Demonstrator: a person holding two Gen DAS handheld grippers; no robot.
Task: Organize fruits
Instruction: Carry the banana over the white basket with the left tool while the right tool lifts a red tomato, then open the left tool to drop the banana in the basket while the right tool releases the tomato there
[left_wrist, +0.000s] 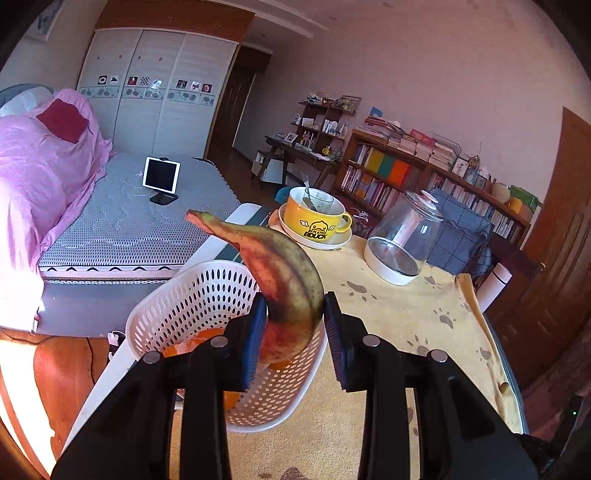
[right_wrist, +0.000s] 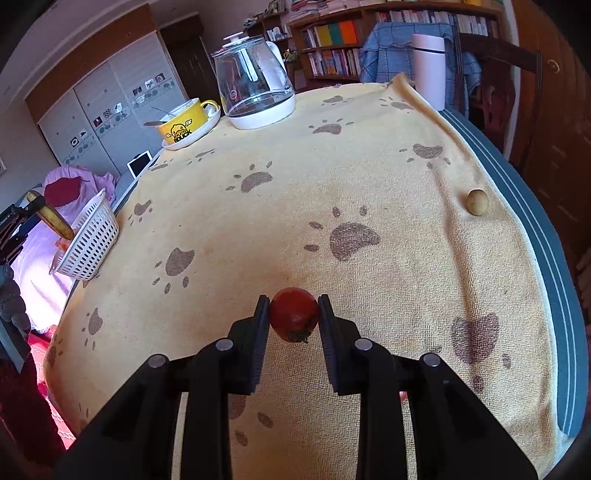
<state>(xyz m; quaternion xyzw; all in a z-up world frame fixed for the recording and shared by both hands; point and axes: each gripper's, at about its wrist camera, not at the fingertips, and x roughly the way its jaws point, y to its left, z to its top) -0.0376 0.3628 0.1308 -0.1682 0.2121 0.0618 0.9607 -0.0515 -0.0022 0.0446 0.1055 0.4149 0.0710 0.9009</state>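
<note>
White perforated plastic forms the basket (left_wrist: 207, 314), which stands at the table edge on the yellow paw-print towel (right_wrist: 332, 177); orange fruit (left_wrist: 192, 341) already lies inside, so sorting appears partly done. The left gripper (left_wrist: 295, 332) holds a banana (left_wrist: 280, 280) over the basket; its left pad touches the peel, while a narrow gap shows at the right pad, so the grip reads as loose or releasing. The banana is curved, overripe, brown-blotched, stem upward. The right gripper (right_wrist: 293, 314) is closed snugly on a small red tomato (right_wrist: 294, 314), smooth and glossy, calyx pointing down, just above the towel and well apart from the basket. One small round tan fruit (right_wrist: 477, 201) remains loose on the towel near the far edge. Remaining, by estimate: deposit banana; carry tomato across; collect the tan fruit. Towel texture is coarse terry, rumpled at the right.
</note>
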